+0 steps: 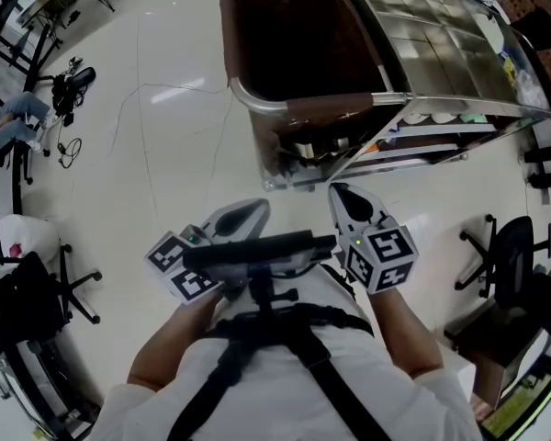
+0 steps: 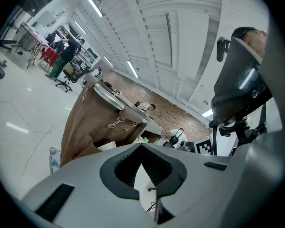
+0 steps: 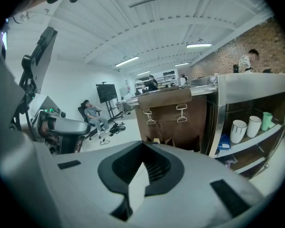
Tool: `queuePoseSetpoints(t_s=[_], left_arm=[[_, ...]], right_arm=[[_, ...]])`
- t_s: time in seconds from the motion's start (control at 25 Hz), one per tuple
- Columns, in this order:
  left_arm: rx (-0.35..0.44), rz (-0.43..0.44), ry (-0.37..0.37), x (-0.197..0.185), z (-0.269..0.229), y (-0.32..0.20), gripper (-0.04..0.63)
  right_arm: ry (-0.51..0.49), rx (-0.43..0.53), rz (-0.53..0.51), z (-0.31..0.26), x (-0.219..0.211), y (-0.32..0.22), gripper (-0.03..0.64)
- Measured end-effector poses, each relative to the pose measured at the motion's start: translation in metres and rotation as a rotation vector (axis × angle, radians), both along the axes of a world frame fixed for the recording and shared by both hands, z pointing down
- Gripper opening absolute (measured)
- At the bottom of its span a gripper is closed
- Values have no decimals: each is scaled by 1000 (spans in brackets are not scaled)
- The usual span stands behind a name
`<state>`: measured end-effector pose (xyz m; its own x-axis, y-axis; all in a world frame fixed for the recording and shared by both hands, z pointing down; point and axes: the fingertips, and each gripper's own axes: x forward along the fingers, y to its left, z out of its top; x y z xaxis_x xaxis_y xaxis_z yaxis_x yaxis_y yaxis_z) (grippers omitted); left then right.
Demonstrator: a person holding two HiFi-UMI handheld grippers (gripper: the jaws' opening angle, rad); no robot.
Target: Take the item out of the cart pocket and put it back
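Both tools are pressed together and empty as a person stands before the cart [image 1: 413, 26], the left gripper [image 1: 248, 211] and right gripper [image 1: 344, 196] held close to the chest and well short of the brown fabric pocket [image 1: 294, 35]. The item itself cannot be made out; a pale corner [image 3: 156, 139] low against the fabric may be it. The likely trouble: jaws not spread in time would butt the cloth, or pinch a loose fold instead of the item, and a push could shift the cart on the glossy white floor [image 1: 165, 108], where a thin cable [image 1: 133, 118] trails. Office chairs [image 1: 514, 265], cups [image 3: 238, 129] on a cart shelf and a brick wall [image 3: 261, 44] frame the workshop.
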<state>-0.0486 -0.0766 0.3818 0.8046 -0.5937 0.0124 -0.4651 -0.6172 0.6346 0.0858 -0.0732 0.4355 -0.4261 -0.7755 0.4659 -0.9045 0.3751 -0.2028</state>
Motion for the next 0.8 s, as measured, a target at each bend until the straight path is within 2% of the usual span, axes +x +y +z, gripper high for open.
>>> queuePoseSetpoints(t_s=[0.56, 0.8], left_arm=[[-13, 22, -7, 6, 3, -3, -8], [-21, 2, -4, 1, 4, -8, -8]], right_arm=[[-7, 26, -41, -11, -14, 7, -2], [-11, 14, -57, -10, -17, 8, -2]])
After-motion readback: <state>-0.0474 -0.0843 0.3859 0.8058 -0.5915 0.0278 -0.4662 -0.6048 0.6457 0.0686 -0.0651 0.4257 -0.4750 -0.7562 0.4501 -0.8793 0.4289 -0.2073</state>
